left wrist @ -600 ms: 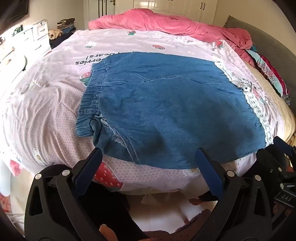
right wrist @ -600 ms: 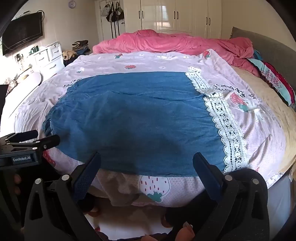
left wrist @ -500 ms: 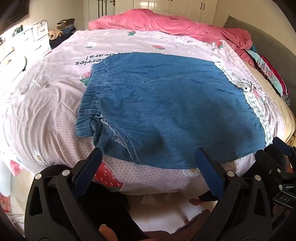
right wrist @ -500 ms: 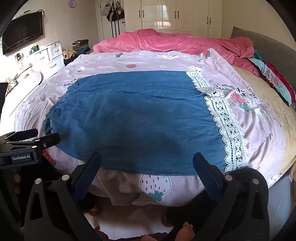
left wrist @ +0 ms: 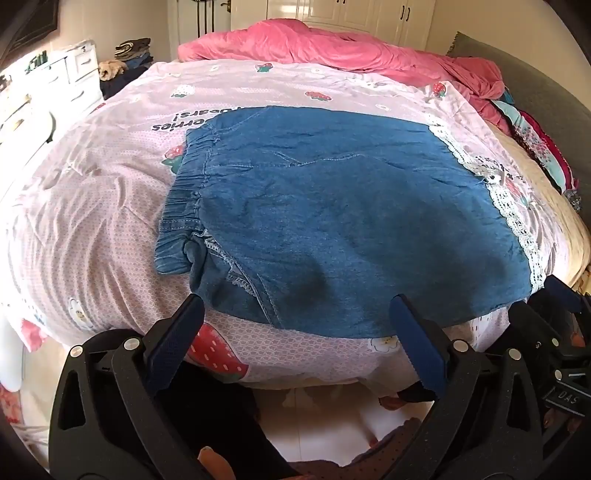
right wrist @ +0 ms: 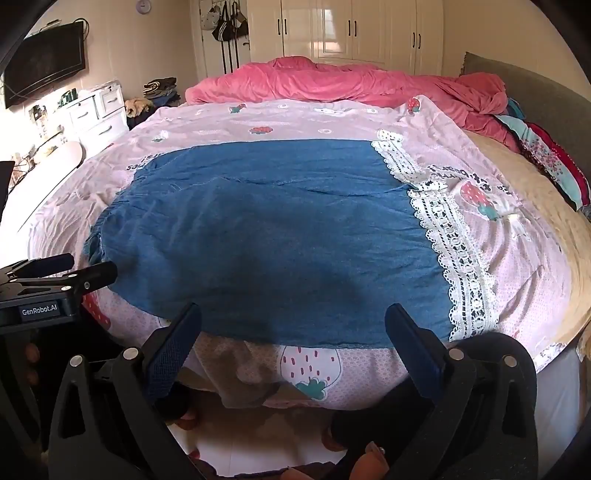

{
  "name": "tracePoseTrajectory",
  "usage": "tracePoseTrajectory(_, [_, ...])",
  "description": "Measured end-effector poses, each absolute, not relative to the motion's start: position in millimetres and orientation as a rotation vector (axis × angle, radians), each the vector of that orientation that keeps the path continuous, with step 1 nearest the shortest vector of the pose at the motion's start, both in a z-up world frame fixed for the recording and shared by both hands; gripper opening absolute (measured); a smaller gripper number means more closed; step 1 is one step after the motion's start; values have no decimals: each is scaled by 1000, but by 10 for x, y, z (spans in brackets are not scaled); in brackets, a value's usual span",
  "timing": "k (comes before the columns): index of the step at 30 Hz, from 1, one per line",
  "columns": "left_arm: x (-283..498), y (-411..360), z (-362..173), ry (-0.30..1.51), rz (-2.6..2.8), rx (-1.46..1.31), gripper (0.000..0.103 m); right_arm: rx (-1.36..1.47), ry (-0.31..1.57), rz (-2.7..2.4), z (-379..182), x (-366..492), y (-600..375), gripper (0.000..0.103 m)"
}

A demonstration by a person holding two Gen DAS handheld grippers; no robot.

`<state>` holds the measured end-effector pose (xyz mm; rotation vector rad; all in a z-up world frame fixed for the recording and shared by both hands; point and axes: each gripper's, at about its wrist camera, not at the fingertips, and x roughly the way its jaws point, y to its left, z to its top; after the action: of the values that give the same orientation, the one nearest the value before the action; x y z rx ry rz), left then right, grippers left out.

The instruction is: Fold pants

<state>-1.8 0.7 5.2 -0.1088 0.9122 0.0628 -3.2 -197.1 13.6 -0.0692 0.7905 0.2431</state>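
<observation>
Black left gripper [right wrist: 55,284] carries a "GenRobot.AI" label.

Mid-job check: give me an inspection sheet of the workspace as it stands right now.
Surface: bed covered by a pink strawberry-print quilt.
Job's things: blue denim pants spread flat, elastic waistband toward the left, white lace hem toward the right.
Clutter: rumpled pink duvet at the far edge; patterned fabric by the headboard.
Grippers: left gripper and right gripper both open, at the near edge, holding nothing.
Cables: nothing seen.
Surroundings: white wardrobe, white drawers, wall television.
</observation>
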Motion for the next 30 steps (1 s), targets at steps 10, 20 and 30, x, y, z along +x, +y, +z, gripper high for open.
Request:
tracePoseTrajectory(10, [-27, 9, 68, 906, 62, -109, 94, -79, 787, 238, 159, -25, -1958, 99])
tracePoseTrajectory(20, [-26, 4, 68, 905, 57, -110, 94, -82, 785, 235, 158, -21, -1954, 99])
tracePoseTrajectory(30, [-23, -14, 61, 906, 51, -109, 94, -95, 780, 228, 160, -27, -1954, 99])
